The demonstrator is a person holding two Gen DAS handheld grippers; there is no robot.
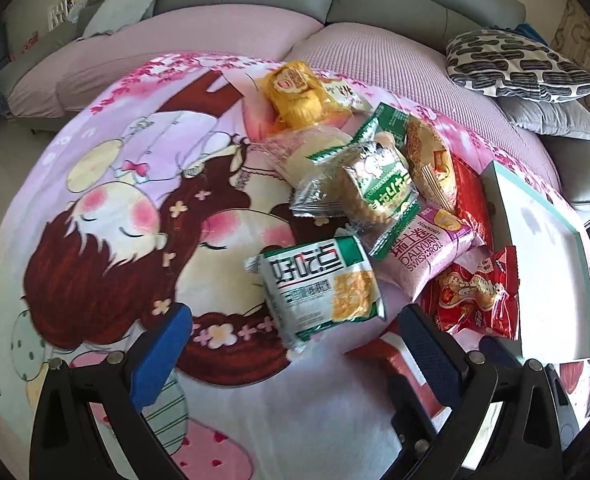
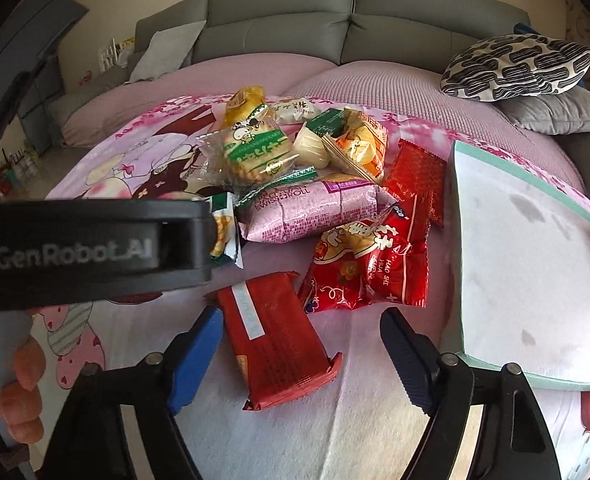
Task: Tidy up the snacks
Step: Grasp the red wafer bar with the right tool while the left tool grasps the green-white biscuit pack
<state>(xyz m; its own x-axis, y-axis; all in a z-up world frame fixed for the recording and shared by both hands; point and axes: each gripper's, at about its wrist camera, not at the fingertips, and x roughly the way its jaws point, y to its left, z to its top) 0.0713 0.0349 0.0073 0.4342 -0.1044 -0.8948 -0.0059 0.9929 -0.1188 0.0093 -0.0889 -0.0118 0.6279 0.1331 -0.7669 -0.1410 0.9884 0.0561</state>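
With my right gripper [image 2: 301, 356] gaping around the flat red foil snack packet [image 2: 277, 340], near the white teal-rimmed tray [image 2: 457, 264], I should centre it before squeezing; my left gripper [image 1: 295, 344] gapes empty.

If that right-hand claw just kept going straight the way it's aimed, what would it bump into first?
Most likely the flat red packet lying on the blanket: it sits between the right gripper's spread, open fingers. Depth is hard to judge, but nothing seems to lie nearer.
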